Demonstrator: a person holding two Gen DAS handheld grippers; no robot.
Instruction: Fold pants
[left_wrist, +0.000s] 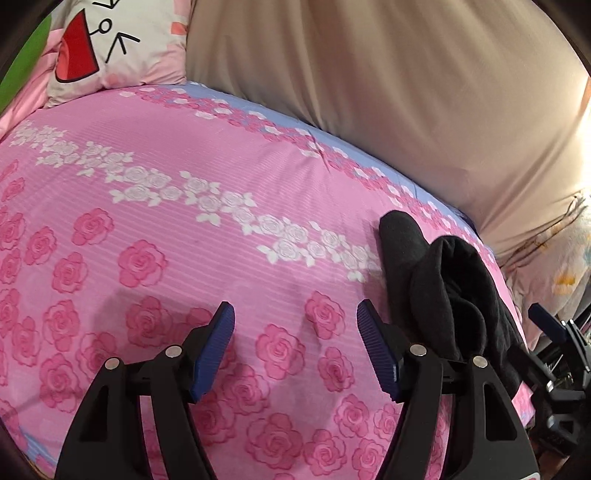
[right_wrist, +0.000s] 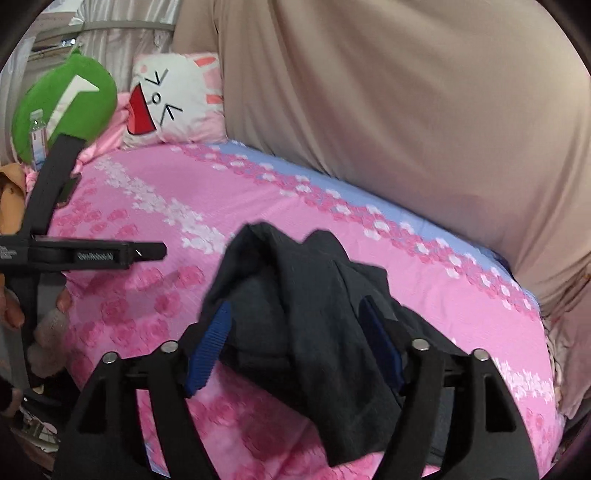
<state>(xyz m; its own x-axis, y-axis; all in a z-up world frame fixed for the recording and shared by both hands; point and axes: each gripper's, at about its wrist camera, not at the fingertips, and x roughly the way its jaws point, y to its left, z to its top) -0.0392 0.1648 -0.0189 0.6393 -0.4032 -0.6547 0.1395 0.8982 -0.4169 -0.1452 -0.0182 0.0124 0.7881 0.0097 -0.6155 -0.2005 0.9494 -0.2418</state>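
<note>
Bed sheet, pink with rose print and a blue strip along the far edge, fills both views. Beige curtain hangs behind it, meeting the blue strip. Cartoon-face pillow sits at the head of the bed, with a green plush cushion beside it.

Pants: dark grey/black, bunched in a crumpled heap on the sheet, not laid flat. In the left wrist view the heap lies toward the right side of the bed, near the blue strip.

Right gripper: fingers spread wide. Pants fabric lies between them and drapes over the right-hand finger; the left blue pad is beside the fabric edge. Nothing is pinched; cannot tell whether the cloth rests on the gripper or only lies in front of it. Gripper points along the bed toward the curtain.

Left gripper: fingers released, spread wide, nothing between them but bare sheet. It hangs over the rose print, just left of the pants; its right finger is close to the heap, contact not clear. From the right wrist view its body shows side-on at the left edge, with the person's hand gripping it.

Open room: a wide stretch of bare sheet lies left of the heap, toward the pillow.
</note>
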